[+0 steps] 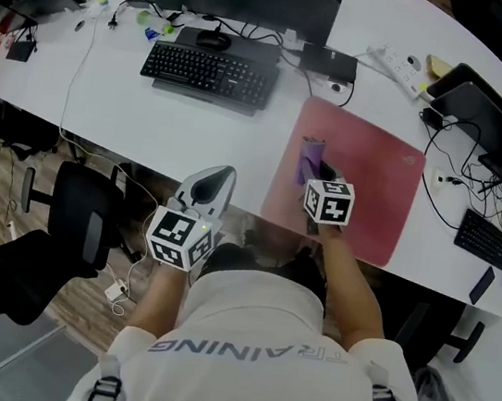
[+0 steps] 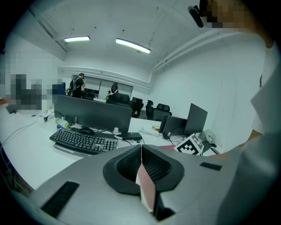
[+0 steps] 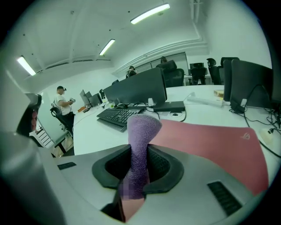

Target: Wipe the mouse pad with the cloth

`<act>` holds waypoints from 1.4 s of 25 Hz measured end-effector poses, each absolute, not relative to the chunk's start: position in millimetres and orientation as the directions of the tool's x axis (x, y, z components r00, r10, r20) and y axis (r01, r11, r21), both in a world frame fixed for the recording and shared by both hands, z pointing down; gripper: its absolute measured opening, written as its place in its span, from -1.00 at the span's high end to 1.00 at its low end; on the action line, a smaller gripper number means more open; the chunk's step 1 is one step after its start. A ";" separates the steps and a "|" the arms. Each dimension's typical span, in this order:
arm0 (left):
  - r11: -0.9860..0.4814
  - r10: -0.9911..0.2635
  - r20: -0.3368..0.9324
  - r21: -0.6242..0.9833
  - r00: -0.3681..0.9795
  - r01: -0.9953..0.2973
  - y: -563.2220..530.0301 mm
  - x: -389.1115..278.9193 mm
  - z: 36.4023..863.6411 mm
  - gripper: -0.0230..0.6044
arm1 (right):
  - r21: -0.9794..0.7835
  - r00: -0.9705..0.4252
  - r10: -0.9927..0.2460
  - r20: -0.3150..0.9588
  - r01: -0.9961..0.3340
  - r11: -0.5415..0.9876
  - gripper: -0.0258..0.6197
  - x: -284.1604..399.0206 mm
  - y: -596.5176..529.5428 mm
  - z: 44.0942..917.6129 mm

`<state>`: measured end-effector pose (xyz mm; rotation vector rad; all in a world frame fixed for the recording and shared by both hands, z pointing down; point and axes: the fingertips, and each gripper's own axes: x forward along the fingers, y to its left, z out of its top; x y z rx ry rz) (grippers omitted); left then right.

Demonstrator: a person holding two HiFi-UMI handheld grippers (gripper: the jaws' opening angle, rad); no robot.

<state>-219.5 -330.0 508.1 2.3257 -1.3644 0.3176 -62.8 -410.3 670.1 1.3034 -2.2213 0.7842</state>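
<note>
Gripping the purple cloth (image 1: 310,157) in the fingers of the right gripper (image 3: 137,169) over the mouse pad (image 1: 379,158) near its left end, left gripper (image 1: 219,181) closed up empty, so I reckon the wiping's only starting: press down and sweep across next.

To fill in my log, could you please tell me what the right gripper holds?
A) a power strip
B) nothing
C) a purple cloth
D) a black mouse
C: the right gripper is clamped on the purple cloth, over the pink mouse pad.
</note>
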 end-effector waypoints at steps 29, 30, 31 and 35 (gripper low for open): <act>-0.480 -0.728 0.409 0.270 0.550 -0.835 -327.4 -152.5 509.2 0.82 | -0.222 -0.363 -0.547 0.754 -0.925 0.309 0.61 14.3 -404.1 745.4; -0.480 -0.728 0.408 0.269 0.551 -0.835 -326.5 -143.6 508.3 0.82 | -0.221 -0.360 -0.548 0.755 -0.927 0.304 0.61 26.1 -402.6 745.4; -0.481 -0.728 0.409 0.269 0.551 -0.834 -325.5 -134.6 507.9 0.82 | -0.222 -0.357 -0.550 0.755 -0.928 0.298 0.61 38.0 -401.2 745.5; -0.486 -0.723 0.409 0.270 0.556 -0.831 -322.0 -96.0 508.4 0.82 | -0.229 -0.346 -0.559 0.754 -0.935 0.271 0.61 88.7 -395.2 746.0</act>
